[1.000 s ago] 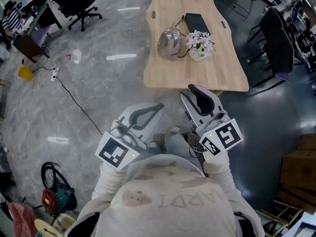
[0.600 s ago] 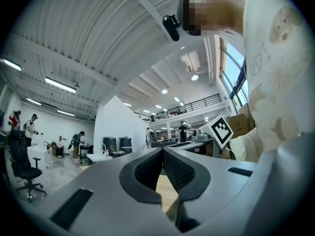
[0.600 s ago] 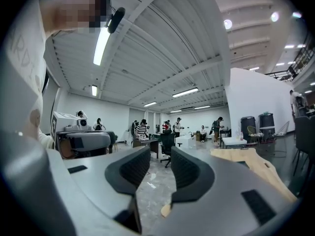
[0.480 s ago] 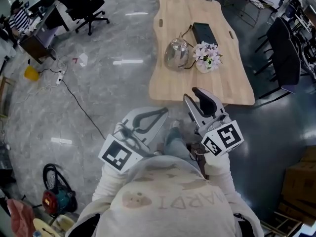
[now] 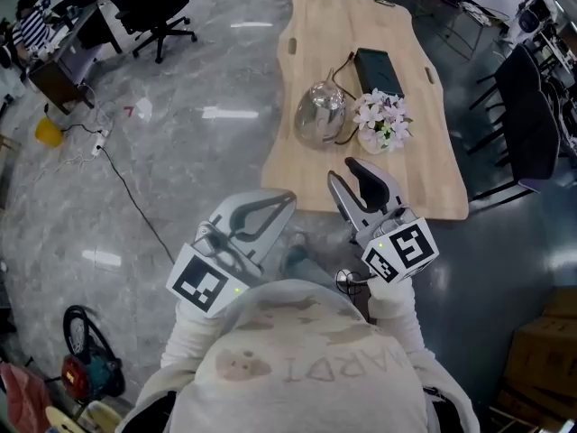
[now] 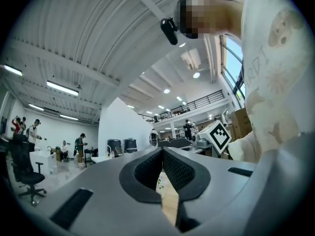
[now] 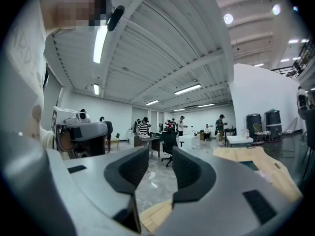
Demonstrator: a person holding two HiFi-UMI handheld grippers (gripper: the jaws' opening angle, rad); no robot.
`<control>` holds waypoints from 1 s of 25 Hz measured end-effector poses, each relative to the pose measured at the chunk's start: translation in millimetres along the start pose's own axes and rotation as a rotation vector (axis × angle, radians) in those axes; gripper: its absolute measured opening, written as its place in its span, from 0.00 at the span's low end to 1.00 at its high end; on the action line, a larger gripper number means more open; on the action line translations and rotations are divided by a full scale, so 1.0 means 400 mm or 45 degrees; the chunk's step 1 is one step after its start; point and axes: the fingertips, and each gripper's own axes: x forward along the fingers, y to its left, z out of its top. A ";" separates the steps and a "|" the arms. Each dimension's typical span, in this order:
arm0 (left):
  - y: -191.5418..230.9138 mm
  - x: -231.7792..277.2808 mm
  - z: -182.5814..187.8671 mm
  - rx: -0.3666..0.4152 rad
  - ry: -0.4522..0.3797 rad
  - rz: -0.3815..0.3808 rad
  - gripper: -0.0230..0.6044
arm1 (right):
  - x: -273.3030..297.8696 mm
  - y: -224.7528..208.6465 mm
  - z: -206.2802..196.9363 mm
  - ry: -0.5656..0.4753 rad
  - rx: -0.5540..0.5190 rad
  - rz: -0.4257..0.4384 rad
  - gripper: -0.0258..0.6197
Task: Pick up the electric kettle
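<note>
Polished grey floor of open hall; wooden table (image 5: 424,165) ahead. Advised: approach level, spread jaws wider, grip squarely, mind trailing cord. Electric kettle (image 5: 320,114) upright mid-table, just beside flowers (image 5: 383,120), out of reach: rounded, shiny, see-through. Left gripper (image 5: 287,198) clenched, empty. Right gripper (image 5: 345,171) released, jaws just opening, nothing between.

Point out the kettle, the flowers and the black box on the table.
kettle (image 5: 319,115): head view, on its shiny rounded body.
flowers (image 5: 383,119): head view, on the pale blossoms.
black box (image 5: 377,69): head view, on its flat top.
</note>
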 end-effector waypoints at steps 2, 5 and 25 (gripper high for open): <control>0.027 0.045 -0.036 0.054 -0.023 -0.019 0.06 | 0.031 -0.037 -0.037 -0.014 -0.007 0.029 0.25; 0.083 0.139 -0.064 0.041 -0.076 -0.013 0.06 | 0.089 -0.119 -0.067 0.018 -0.080 0.049 0.28; 0.176 0.265 -0.141 -0.036 0.012 -0.052 0.06 | 0.223 -0.284 -0.346 0.314 0.111 0.120 0.39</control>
